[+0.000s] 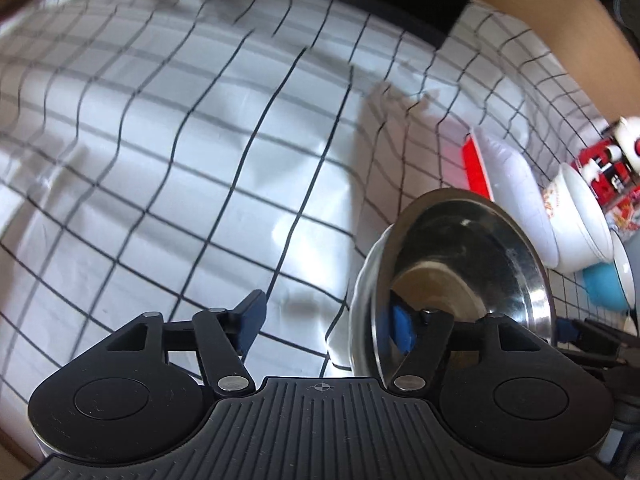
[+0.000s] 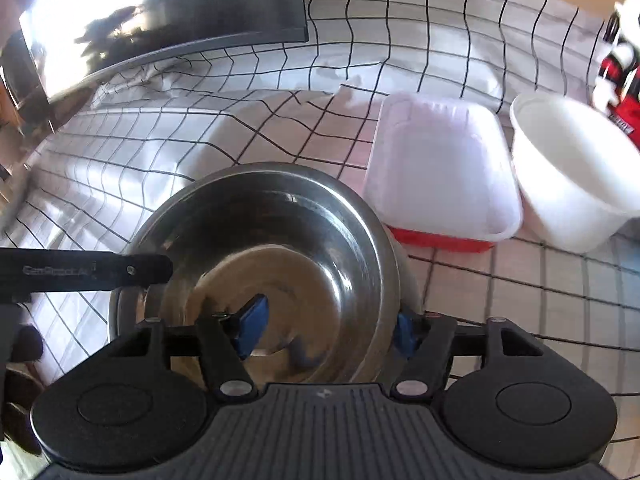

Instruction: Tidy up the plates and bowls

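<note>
A steel bowl (image 2: 280, 248) rests on the checked tablecloth (image 1: 180, 160), seemingly nested in a second bowl whose rim shows at its right side. My right gripper (image 2: 328, 332) is open and straddles the bowl's near right rim, one blue pad inside and the other outside, neither pressing. In the left wrist view the same steel bowl (image 1: 464, 276) appears at lower right. My left gripper (image 1: 327, 324) is wide open across the bowl's rim, with the right pad inside and the left pad over the cloth. From the left, a black left finger (image 2: 100, 272) reaches the bowl's edge.
A white rectangular container on a red one (image 2: 440, 168) and a white round tub (image 2: 572, 168) stand right of the bowl. Stacked white bowls (image 1: 576, 216), a blue bowl (image 1: 604, 284) and a red package (image 1: 604, 172) sit at the far right. A dark screen (image 2: 180, 0) stands behind.
</note>
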The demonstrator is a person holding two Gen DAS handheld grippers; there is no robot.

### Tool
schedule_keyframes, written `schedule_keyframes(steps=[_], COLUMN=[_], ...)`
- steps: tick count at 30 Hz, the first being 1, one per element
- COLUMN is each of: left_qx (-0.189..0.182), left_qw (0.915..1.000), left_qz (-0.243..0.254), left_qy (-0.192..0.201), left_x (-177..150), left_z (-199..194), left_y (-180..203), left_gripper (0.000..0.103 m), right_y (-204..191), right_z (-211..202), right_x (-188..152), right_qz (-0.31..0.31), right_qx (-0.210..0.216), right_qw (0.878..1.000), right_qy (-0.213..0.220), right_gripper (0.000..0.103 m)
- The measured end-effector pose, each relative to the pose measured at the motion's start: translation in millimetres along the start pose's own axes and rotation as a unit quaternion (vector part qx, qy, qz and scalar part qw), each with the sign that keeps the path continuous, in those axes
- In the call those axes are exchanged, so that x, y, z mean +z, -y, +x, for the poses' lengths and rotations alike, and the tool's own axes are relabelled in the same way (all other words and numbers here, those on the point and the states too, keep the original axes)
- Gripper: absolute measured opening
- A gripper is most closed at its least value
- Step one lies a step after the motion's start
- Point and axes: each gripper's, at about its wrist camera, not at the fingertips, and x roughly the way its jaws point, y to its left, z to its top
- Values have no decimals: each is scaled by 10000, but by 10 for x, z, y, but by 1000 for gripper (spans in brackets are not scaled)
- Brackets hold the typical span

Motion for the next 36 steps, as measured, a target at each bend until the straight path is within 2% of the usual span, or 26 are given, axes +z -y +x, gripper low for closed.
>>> schedule_keyframes(steps=[4,8,9,11,16,22,27,31,36], left_qx=[-78,-685,-690,-592,-555,-426,-758,-830,-1116], left_qw=[9999,9973,9973,9978,9974,9977,9959,9936,9864], left_qz=[25,-66,3,221,393,486,337,607,973], left_qy=[-77,-253,-245,-221,-226,-200,-350,-462,-715], left_x=[11,19,11,-16,-34,-72,-80,-160,-290], left_z=[60,85,78,70,50,42,66,90,143], left_y=[10,37,72,154,275,403,412,596,841], left_gripper=[65,63,67,67,65,67,67,67,66], right_y=[24,129,149,175,151,140,215,310,452], right_z=[63,119,125,136,105,-89,-152,-294,-520], right_x=[43,57,50,37,-8,-58,-136,-188,-310], right_qz=[41,377,456,560,448,243,265,342,135], right_qx=[108,478,560,698,784,1017,894,757,421], right_qw=[9999,9980,9972,9956,9950,9941,9952,9964,9990], right_qy=[27,-178,-208,-284,-426,-280,-279,-155,52], right_gripper=[69,70,70,70,69,63,61,59,59])
